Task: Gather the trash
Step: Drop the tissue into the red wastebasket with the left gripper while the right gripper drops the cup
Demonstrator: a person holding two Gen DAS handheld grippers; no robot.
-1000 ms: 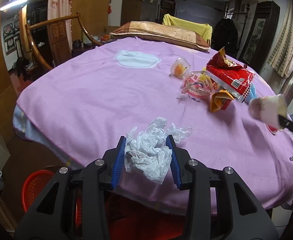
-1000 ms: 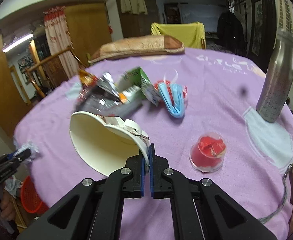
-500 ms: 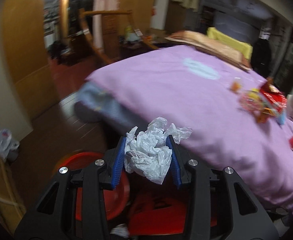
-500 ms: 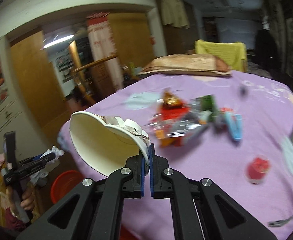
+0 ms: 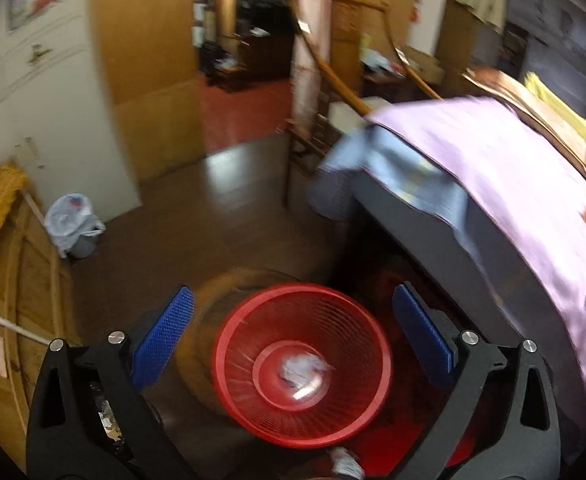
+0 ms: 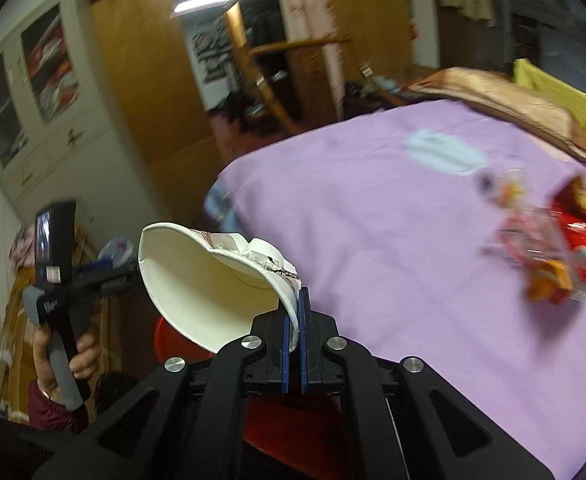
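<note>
Left tongs (image 5: 293, 328): jaws spread wide, nothing between the blue pads (image 5: 164, 336). They hang over the red mesh basket (image 5: 349, 404), which stands on the floor just off the near edge of the worktop (image 5: 505, 168). A crumpled white plastic wad (image 5: 301, 368) lies on the basket bottom.

Right tongs (image 6: 293, 312): jaws clamped on the torn rim of a white paper bowl (image 6: 197, 284). The bowl is tipped on its side, mouth facing left, held above the near left edge of the worktop (image 6: 373, 240). A red basket rim (image 6: 163, 338) shows just below the bowl.

Worktop cover: purple cloth. Blurred snack wrappers (image 6: 565, 248) lie near the right edge. A brown cushion (image 6: 505, 100) rests at the far edge.

The person's left hand (image 6: 63, 356) grips the left tool handle beside the worktop.
</note>
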